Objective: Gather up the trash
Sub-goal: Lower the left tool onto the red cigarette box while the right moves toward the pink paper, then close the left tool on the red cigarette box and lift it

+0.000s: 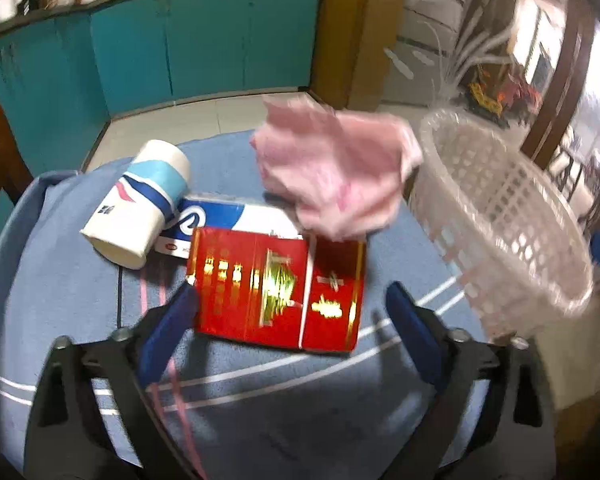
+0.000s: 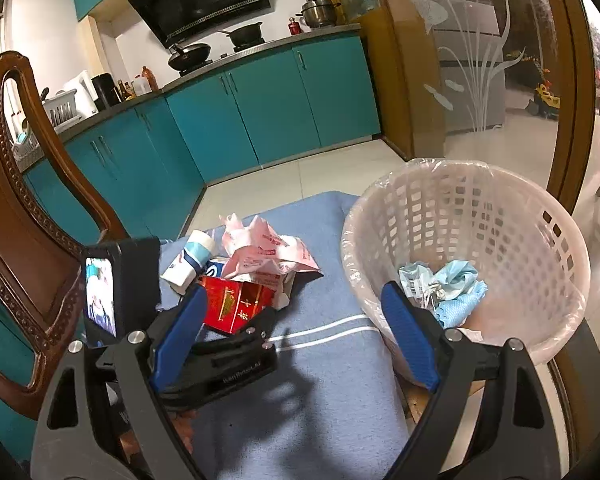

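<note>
Left tool (image 1: 288, 308): standing spread and empty, its fingers flanking the near edge of the red box (image 1: 278, 288).
Right tool (image 2: 296, 336): hanging spread, gripping nothing.
Trash: red box, paper cup (image 1: 140, 208) and pink wrapper (image 1: 332, 168) lying just ahead on the table (image 1: 260, 420).
Basket (image 2: 500, 216): sitting ahead-right, already holding blue scraps.
Technique: centring the box before closing, lifting clear of the wrapper.

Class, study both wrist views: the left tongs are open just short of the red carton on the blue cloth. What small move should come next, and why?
Probably ease the left tongs forward so the fingers straddle the red carton, then close. The jaws stand open and empty, the carton lies flat right in front of them, and the white basket beside it already holds blue trash, so the carton looks like the nearest piece to collect.
</note>
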Demonstrator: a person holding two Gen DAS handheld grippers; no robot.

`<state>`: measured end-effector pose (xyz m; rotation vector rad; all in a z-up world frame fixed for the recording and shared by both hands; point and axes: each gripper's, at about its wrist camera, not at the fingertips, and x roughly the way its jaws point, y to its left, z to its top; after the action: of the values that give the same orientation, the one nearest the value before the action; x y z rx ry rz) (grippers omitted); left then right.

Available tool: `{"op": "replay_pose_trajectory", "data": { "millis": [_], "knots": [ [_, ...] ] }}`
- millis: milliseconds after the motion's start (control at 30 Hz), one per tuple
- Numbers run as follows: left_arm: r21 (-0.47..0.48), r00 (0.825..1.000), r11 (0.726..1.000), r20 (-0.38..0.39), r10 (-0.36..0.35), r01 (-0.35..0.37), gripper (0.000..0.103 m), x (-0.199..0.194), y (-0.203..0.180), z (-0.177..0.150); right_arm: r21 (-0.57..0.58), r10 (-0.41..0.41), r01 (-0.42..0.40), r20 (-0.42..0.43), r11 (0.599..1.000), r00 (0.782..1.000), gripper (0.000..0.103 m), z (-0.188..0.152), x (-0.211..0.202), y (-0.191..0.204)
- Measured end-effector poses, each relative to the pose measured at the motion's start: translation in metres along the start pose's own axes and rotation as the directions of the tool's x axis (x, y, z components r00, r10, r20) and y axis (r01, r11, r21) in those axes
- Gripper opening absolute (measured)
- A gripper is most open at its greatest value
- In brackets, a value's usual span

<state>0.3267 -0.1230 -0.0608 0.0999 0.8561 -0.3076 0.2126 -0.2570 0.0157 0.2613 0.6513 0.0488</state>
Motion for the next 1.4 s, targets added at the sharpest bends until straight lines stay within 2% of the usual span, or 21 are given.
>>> {"op": "replay_pose_trajectory", "data": {
  "millis": [33,100,133,167,300,367,400,467,500,633,733,800,833,933,1033,1200,1400],
  "knots": [
    [0.018,1.0,1.0,0.012,0.002,-0.002,0.068,-0.003,-0.001,-0.002,0.003,0.001,-0.001,0.004,1.0,1.0,0.086,0.001,-0.001,0.0],
    [0.015,0.999,0.999,0.008,-0.035,0.035,0.048,-0.009,0.0,-0.004,0.007,0.001,-0.001,0.01,1.0,1.0,0.086,0.002,-0.002,0.0],
    [0.019,0.999,0.998,0.0,-0.053,0.053,0.034,-0.014,0.0,-0.004,0.007,0.0,0.0,0.01,1.0,1.0,0.086,0.002,-0.002,0.0],
    [0.016,0.998,0.998,-0.001,-0.063,0.063,0.026,-0.018,0.001,-0.004,0.006,0.0,0.0,0.01,1.0,1.0,0.086,0.002,-0.001,0.0],
    [-0.026,0.993,0.993,0.021,-0.113,0.114,0.026,-0.039,0.017,-0.01,0.006,-0.005,0.005,0.01,1.0,1.0,0.086,0.001,0.001,0.001],
    [-0.03,0.993,0.993,0.035,-0.113,0.115,0.025,-0.046,0.025,-0.011,0.018,-0.002,0.002,0.007,1.0,1.0,0.086,0.001,0.001,0.0],
    [-0.028,0.992,0.993,0.048,-0.113,0.115,0.029,-0.05,0.029,-0.011,0.022,0.0,0.0,0.01,1.0,1.0,0.086,0.002,-0.001,0.0],
    [-0.031,0.993,0.994,0.058,-0.107,0.109,0.083,-0.054,0.035,-0.011,0.018,-0.002,0.001,0.019,1.0,1.0,0.086,0.002,-0.003,0.001],
    [-0.034,0.992,0.993,0.064,-0.108,0.111,0.086,-0.055,0.039,-0.012,0.015,-0.002,0.002,0.021,1.0,1.0,0.086,0.003,-0.004,0.001],
    [-0.025,0.989,0.99,0.051,-0.14,0.141,0.088,-0.05,0.047,-0.014,0.019,-0.005,0.004,0.014,1.0,1.0,0.086,0.002,-0.002,0.0],
    [0.017,0.987,0.987,0.022,-0.162,0.161,0.092,-0.04,0.046,-0.008,0.02,-0.005,0.004,0.014,1.0,1.0,0.086,0.001,-0.002,-0.001],
    [0.039,0.983,0.982,-0.01,-0.183,0.184,0.093,-0.031,0.049,-0.003,0.02,-0.003,0.003,0.011,1.0,1.0,0.086,0.001,-0.001,-0.002],
    [0.037,0.982,0.981,-0.021,-0.189,0.19,0.097,-0.028,0.051,-0.003,0.02,-0.001,0.001,0.009,1.0,1.0,0.086,0.001,-0.001,-0.002],
    [0.023,0.974,0.975,-0.056,-0.219,0.22,0.098,-0.016,0.059,0.003,0.014,-0.001,0.001,0.002,1.0,1.0,0.086,0.001,0.0,-0.003],
    [0.056,0.965,0.968,-0.112,-0.239,0.246,0.099,-0.004,0.056,0.005,0.014,0.001,-0.001,-0.002,1.0,1.0,0.086,0.0,0.0,-0.005],
    [0.22,0.972,0.952,-0.147,-0.184,0.214,0.1,0.005,0.037,0.002,0.01,0.002,-0.002,-0.006,1.0,1.0,0.086,0.0,0.001,-0.004],
    [0.32,0.978,0.931,-0.162,-0.128,0.175,0.1,0.012,0.019,0.002,0.0,0.0,0.0,-0.01,1.0,1.0,0.086,-0.001,0.002,0.0]
  ]
}}
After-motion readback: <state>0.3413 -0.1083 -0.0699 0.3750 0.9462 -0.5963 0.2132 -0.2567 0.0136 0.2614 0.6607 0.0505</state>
